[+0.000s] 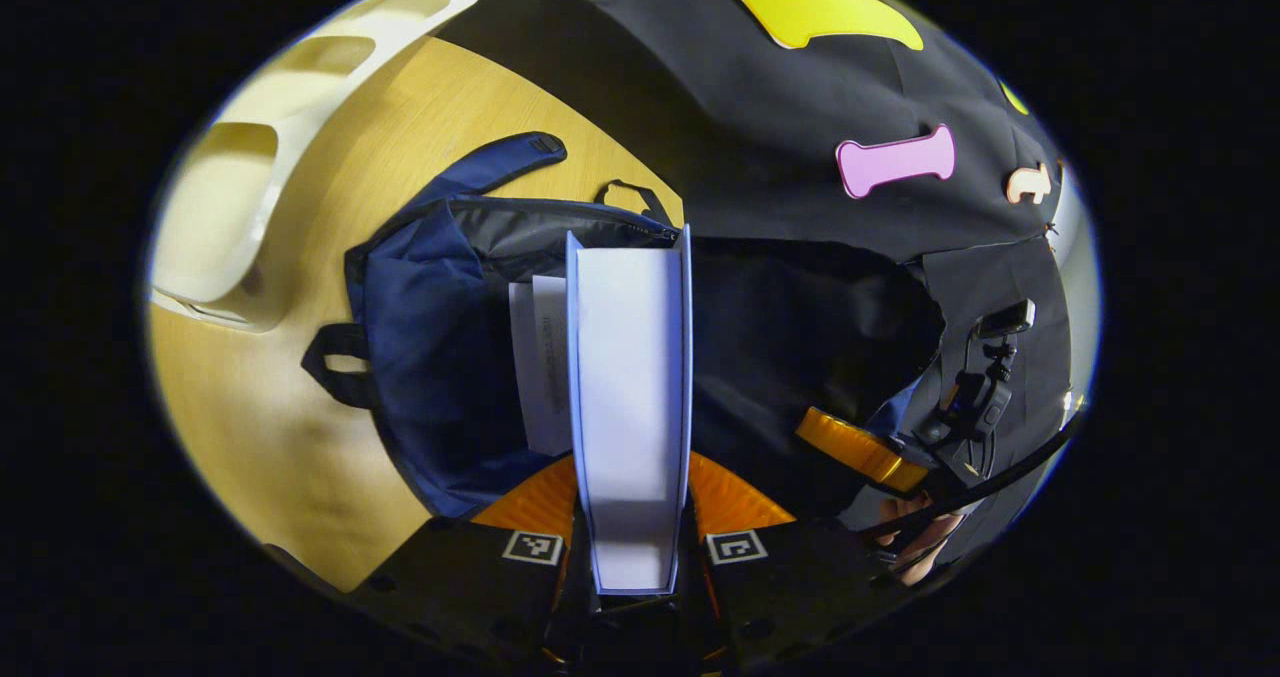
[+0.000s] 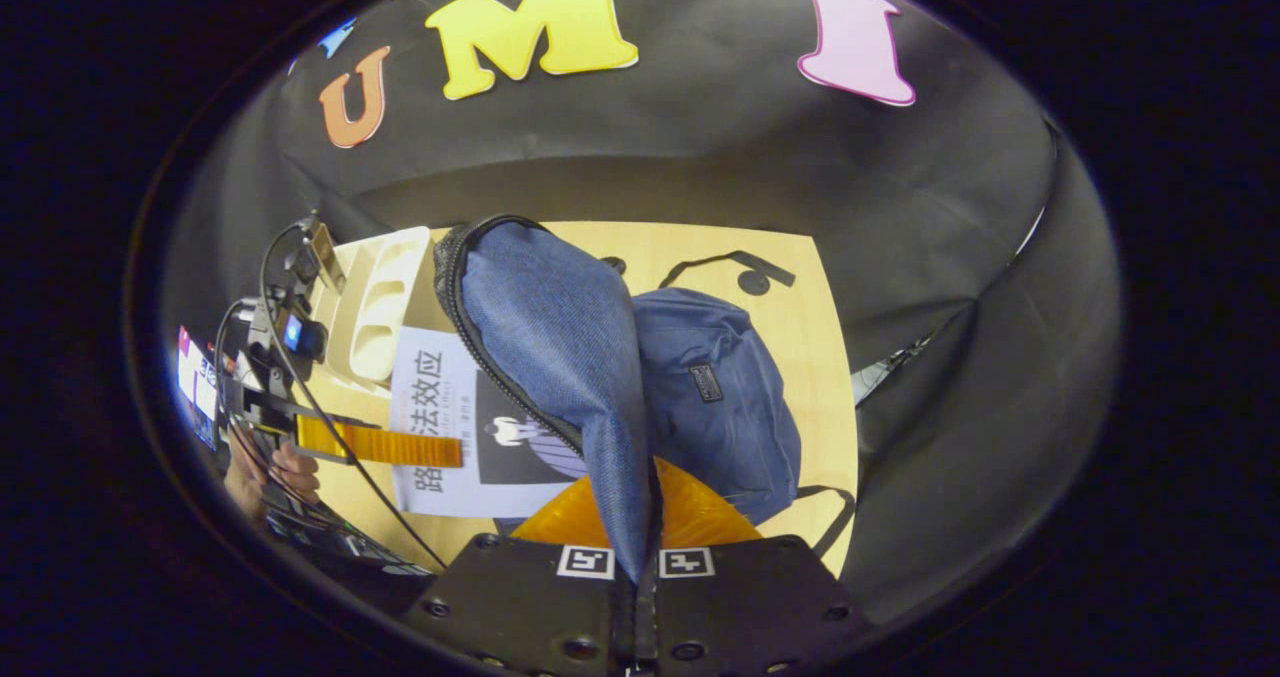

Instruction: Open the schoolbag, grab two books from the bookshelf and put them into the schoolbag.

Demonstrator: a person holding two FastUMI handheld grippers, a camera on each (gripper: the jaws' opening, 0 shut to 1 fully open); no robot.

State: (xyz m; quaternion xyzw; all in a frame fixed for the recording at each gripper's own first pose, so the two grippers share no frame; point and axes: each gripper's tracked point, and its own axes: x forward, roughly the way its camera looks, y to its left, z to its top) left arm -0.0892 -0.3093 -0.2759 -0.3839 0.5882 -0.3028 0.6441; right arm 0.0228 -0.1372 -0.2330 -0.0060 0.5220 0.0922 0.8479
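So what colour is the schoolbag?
Dark blue fabric schoolbag, black zip; best in the right gripper view.

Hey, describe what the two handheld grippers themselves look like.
Each gripper has a black, screw-studded body carrying two square black-and-white markers: left gripper, right gripper. In the right gripper view, the left gripper farther off carries a small camera and trailing black cables.

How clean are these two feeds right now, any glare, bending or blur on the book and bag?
Left gripper view: the book looks washed-out white but sharp-edged, and the fisheye bends the table. Right gripper view: the schoolbag flap's weave is crisp, and the far hand sits dim and soft at the rim.
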